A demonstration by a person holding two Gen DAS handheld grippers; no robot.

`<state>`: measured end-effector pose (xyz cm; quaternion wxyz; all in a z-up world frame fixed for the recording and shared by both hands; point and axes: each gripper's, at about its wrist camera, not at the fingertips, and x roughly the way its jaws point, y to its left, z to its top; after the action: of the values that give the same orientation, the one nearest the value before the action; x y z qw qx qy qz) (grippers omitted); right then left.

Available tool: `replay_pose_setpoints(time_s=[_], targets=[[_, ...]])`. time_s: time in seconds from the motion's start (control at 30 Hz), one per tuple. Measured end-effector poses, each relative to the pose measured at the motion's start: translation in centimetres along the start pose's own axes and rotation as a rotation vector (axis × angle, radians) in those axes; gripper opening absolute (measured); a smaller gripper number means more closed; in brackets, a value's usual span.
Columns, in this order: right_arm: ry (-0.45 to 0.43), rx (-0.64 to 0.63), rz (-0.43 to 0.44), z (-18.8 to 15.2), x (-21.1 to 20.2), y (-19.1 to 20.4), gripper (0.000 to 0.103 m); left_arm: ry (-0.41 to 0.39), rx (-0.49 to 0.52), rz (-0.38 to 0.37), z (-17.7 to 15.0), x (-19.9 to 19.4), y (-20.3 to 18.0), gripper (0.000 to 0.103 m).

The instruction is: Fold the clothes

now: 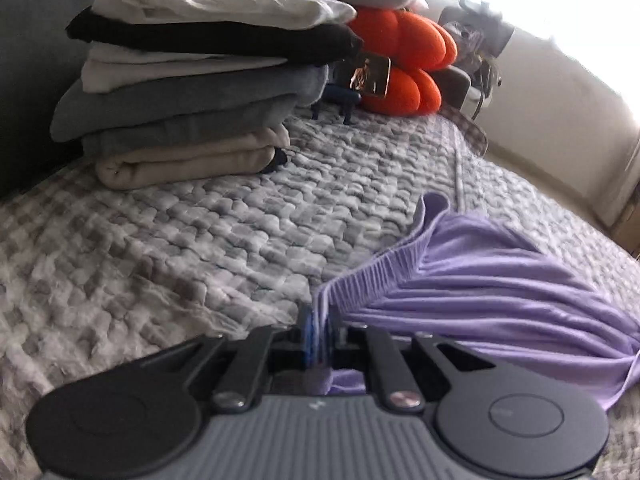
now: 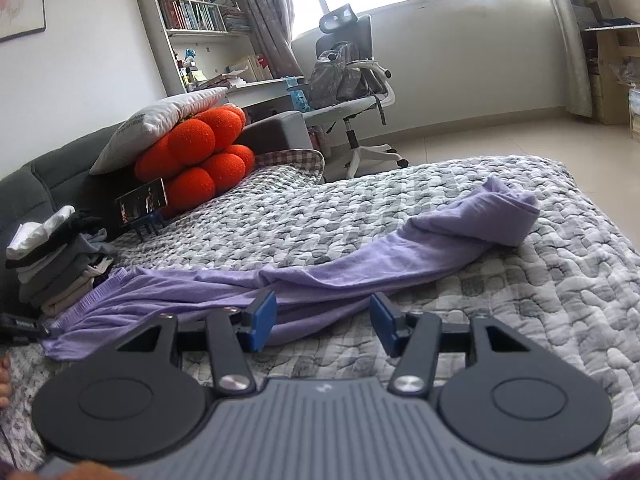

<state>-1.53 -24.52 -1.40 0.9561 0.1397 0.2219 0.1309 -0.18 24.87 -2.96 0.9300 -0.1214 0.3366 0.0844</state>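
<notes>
A long lilac pair of trousers [image 1: 480,288] lies stretched across the checked quilt [image 1: 180,248]. My left gripper [image 1: 318,332] is shut on its ribbed waistband, which bunches up between the blue pads. In the right wrist view the same trousers [image 2: 360,264] run from the waistband at the left to a rolled leg end at the far right. My right gripper [image 2: 322,320] hovers open just before the middle of the garment, its blue pads [image 2: 262,320] wide apart and not pressing on the cloth.
A stack of folded clothes [image 1: 192,80] stands by the grey headboard [image 1: 28,80]. Behind it are an orange cushion [image 1: 404,52], a white pillow [image 2: 160,120] and a phone on a stand [image 2: 142,200]. An office chair [image 2: 352,92] stands beyond the bed.
</notes>
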Motion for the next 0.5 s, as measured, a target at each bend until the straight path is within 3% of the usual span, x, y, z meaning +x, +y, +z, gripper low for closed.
replay_pose_setpoints(time_s=[0.03, 0.17, 0.23, 0.37, 0.5], targets=[[0.000, 0.000, 0.001, 0.0, 0.0, -0.1, 0.056, 0.000, 0.004, 0.008, 0.1, -0.1, -0.1, 0.016], [0.000, 0.006, 0.006, 0.2, 0.2, -0.1, 0.056, -0.062, 0.059, 0.072, 0.8, -1.5, -1.1, 0.056], [-0.004, 0.015, 0.010, 0.4, 0.3, -0.2, 0.056, -0.084, 0.058, 0.074, 1.6, -2.2, -1.2, 0.056], [-0.014, 0.038, 0.029, 0.8, 0.6, -0.3, 0.056, -0.081, 0.060, -0.013, 3.8, -1.6, -2.0, 0.060], [-0.013, 0.040, 0.035, 0.8, 0.8, 0.1, 0.056, -0.063, 0.158, -0.065, 6.2, 0.8, -5.1, 0.067]])
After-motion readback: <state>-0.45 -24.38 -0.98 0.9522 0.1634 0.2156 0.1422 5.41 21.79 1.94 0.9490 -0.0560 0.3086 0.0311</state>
